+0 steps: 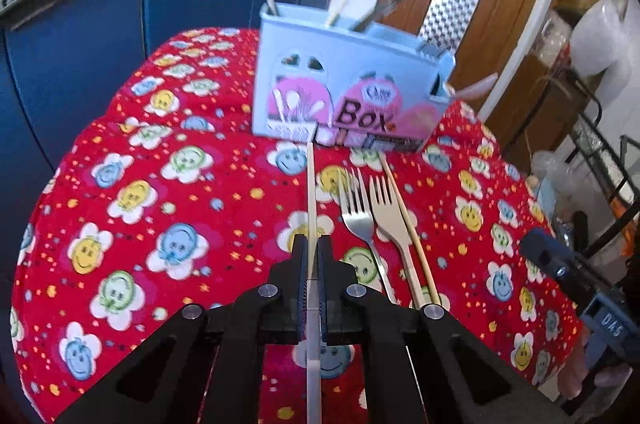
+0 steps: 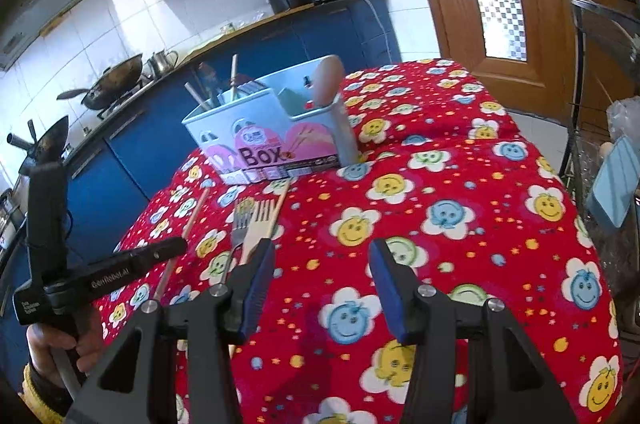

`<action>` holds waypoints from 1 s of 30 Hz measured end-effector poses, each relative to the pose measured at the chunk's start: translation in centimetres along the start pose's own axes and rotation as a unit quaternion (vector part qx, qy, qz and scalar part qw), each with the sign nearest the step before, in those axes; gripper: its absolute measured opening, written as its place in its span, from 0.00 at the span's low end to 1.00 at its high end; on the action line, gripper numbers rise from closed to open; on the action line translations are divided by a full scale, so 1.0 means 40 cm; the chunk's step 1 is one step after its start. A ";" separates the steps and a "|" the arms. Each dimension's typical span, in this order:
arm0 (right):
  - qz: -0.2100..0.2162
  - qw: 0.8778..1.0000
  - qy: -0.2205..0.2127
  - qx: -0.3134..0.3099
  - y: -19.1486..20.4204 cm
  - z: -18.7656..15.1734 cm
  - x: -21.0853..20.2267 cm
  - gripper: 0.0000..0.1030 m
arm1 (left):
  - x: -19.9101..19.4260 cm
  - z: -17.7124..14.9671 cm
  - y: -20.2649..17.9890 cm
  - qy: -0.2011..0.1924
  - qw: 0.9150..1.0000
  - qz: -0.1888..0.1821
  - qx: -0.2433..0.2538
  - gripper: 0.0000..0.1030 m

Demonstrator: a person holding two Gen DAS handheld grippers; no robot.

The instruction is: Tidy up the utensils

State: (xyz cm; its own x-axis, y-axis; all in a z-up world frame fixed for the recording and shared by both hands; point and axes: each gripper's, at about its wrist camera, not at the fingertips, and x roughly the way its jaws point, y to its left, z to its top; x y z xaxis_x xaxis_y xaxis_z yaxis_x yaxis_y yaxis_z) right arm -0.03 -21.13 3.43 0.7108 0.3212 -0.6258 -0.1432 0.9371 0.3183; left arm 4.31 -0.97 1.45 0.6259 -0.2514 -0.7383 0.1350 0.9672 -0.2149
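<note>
We judge the pickup done: our left gripper (image 1: 313,248) is clamped on 1 chopstick (image 1: 311,192) aimed at the utensil box (image 1: 344,80), our right gripper (image 2: 320,264) gapes empty, so next comes lifting into a compartment.

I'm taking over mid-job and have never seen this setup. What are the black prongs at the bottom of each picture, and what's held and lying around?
Each picture comes from a camera on a hand-held claw, looking along its two prongs. The left claw is shut on a pale chopstick. The right claw is open and holds nothing. On the red flowered tablecloth lie a metal fork, a pale fork and a second chopstick. Behind them stands the blue utensil box, already holding some utensils.
</note>
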 end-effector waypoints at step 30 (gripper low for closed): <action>-0.057 0.964 0.230 -0.121 0.159 0.069 0.263 0.17 | -0.067 0.023 0.182 -0.073 0.994 -0.047 -0.069 0.04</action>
State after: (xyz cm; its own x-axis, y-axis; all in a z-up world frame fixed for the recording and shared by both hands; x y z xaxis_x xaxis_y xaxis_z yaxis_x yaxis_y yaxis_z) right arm 8.42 -12.17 0.84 0.3588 0.1885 -0.9142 -0.2775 0.9567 0.0883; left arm 4.33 6.78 2.45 0.7215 -0.3236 -0.6122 0.0987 0.9231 -0.3716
